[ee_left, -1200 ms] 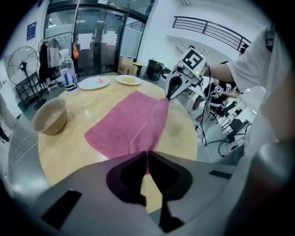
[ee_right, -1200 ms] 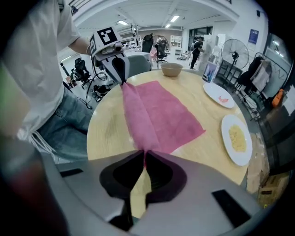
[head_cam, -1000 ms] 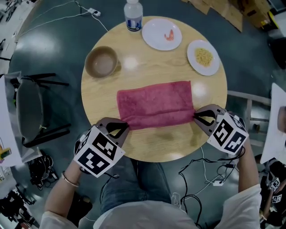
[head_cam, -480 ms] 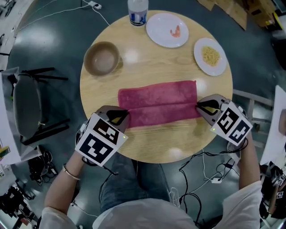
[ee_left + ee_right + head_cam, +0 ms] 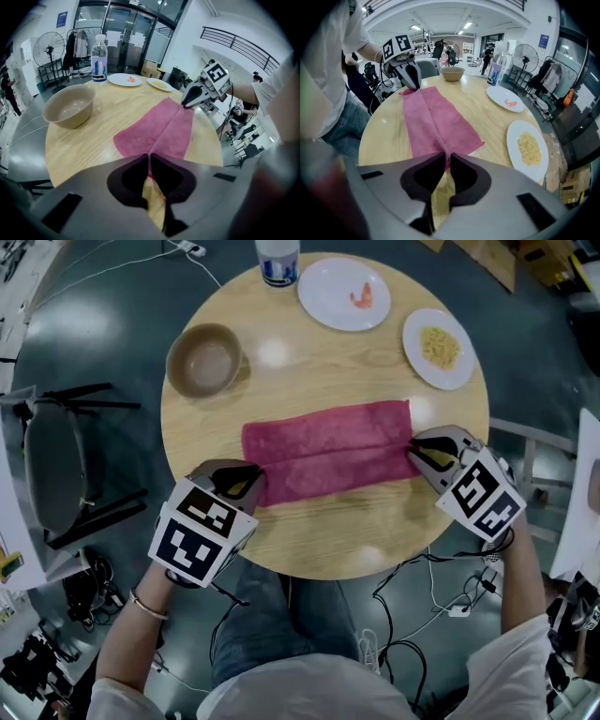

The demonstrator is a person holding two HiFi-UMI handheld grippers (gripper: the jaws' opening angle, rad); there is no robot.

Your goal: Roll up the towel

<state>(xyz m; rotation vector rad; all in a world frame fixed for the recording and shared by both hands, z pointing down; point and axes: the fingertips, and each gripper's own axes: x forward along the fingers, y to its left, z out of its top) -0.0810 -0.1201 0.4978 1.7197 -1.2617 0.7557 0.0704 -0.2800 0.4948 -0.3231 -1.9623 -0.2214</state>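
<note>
The towel (image 5: 328,451) is lying across the middle of the round table (image 5: 319,545). Its near flap is sitting further over than a second ago (a crease is running lengthwise). The left gripper (image 5: 254,484) and right gripper (image 5: 413,448) are each clamping one end of that fold. Bare wood is showing along the near rim. The bowl (image 5: 204,360) is standing well apart beyond the towel.

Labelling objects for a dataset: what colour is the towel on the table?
The towel is plain pinkish red; it shows best in the head view.
</note>
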